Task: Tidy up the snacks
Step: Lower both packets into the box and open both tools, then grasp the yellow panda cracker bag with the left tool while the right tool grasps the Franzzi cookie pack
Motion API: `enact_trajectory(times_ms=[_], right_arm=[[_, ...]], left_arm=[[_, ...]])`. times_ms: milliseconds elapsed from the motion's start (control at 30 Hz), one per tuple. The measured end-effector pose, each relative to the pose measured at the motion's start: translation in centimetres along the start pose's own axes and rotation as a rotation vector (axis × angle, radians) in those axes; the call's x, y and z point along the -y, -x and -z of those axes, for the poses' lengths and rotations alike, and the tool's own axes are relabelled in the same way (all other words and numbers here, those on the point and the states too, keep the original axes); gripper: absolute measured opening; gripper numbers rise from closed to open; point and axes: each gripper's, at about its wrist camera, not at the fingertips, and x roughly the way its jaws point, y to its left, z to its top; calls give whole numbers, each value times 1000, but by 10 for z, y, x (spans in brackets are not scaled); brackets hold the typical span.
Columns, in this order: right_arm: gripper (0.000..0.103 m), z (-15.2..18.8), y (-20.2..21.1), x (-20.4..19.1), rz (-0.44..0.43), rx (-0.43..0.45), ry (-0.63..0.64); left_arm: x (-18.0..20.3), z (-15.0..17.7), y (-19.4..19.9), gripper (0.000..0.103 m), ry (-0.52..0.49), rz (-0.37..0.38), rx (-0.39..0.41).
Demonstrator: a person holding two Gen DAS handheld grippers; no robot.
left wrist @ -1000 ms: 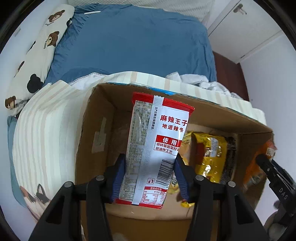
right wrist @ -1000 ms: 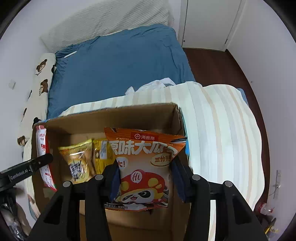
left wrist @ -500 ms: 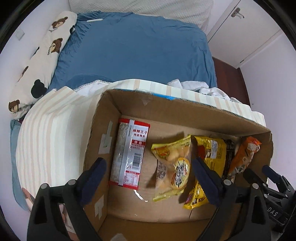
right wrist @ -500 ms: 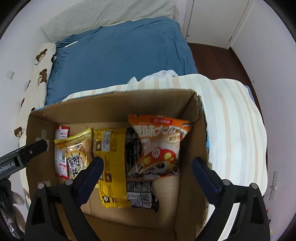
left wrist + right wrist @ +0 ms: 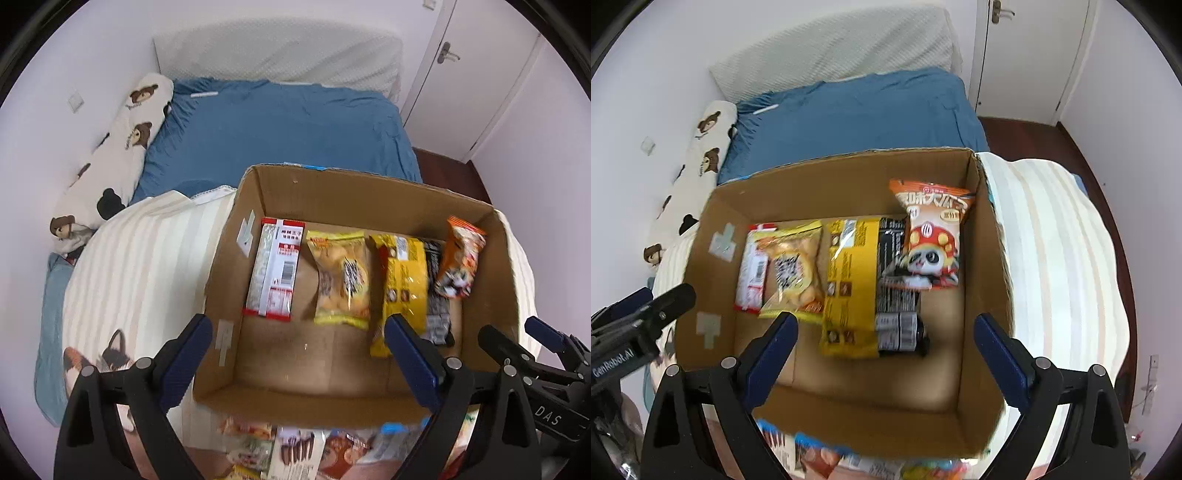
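Note:
An open cardboard box [image 5: 229, 258] [image 5: 982, 236] sits on the striped blanket. Inside lie a red-and-white spicy strip packet [image 5: 275, 267] [image 5: 751, 271], a yellow puff bag [image 5: 341, 277] [image 5: 792, 271], a yellow packet [image 5: 402, 280] [image 5: 849, 280], a black packet [image 5: 436, 310] [image 5: 895, 295] and an orange panda snack bag [image 5: 461, 258] [image 5: 932, 236]. My left gripper [image 5: 299, 354] is open and empty above the box's near part. My right gripper [image 5: 886, 350] is open and empty above the box. More loose snacks [image 5: 295, 446] [image 5: 820, 458] lie in front of the box.
The box rests on a striped cream blanket [image 5: 140, 266] [image 5: 1060, 258] on a bed with a blue sheet [image 5: 277, 125]. A bear-print pillow [image 5: 118, 147] lies along the left wall. A white door [image 5: 476, 74] and dark floor [image 5: 1034, 136] are at the far right.
Both grippers opened and let go of their packets: the red-and-white packet now lies at the box's left, the orange bag at its right. Both grippers have pulled back and up.

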Motion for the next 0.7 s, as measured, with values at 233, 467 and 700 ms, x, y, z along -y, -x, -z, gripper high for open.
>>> enact_trajectory(times_ms=[233,467,700], right_arm=[[98,53,55,-13,-20,62,9],[98,111,108,-17,-20,125,-16],[98,161,150,-27,-32,175,-39]], left_arm=[[1,42,52,96,-25,-1,86],[-6,91,99,96,-42,6,144],[-18,135,129,96,-63,27,172]])
